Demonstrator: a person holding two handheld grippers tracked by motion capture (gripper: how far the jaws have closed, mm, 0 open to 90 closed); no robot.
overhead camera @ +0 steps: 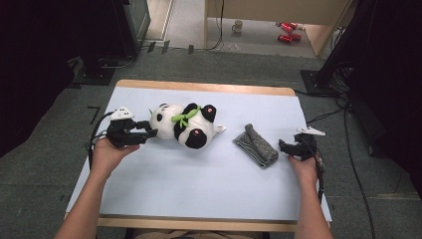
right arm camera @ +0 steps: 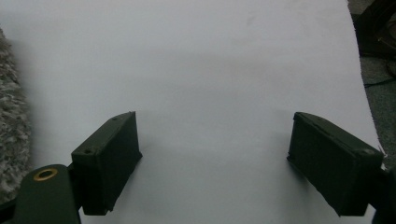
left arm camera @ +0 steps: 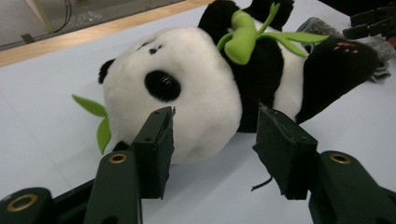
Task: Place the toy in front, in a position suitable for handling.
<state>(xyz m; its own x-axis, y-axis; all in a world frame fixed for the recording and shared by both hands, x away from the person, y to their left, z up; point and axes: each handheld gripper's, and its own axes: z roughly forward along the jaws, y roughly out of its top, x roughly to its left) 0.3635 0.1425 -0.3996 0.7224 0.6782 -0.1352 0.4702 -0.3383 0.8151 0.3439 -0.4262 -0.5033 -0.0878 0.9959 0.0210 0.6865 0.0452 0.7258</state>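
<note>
- The left gripper (overhead camera: 149, 131) is at the head of the soft black and white toy panda (overhead camera: 184, 124). Its jaws are open, one on each side of the head, and I cannot tell if they touch it.
- The panda lies on its back near the far left of the white counter (overhead camera: 199, 184).
- I think the step is grabbing the panda; next the jaws must squeeze the head.
- The right gripper (overhead camera: 286, 147) waits open and empty near the right edge.
- A rolled grey fuzzy cloth (overhead camera: 256, 145) lies between panda and right gripper, not in the way.
</note>
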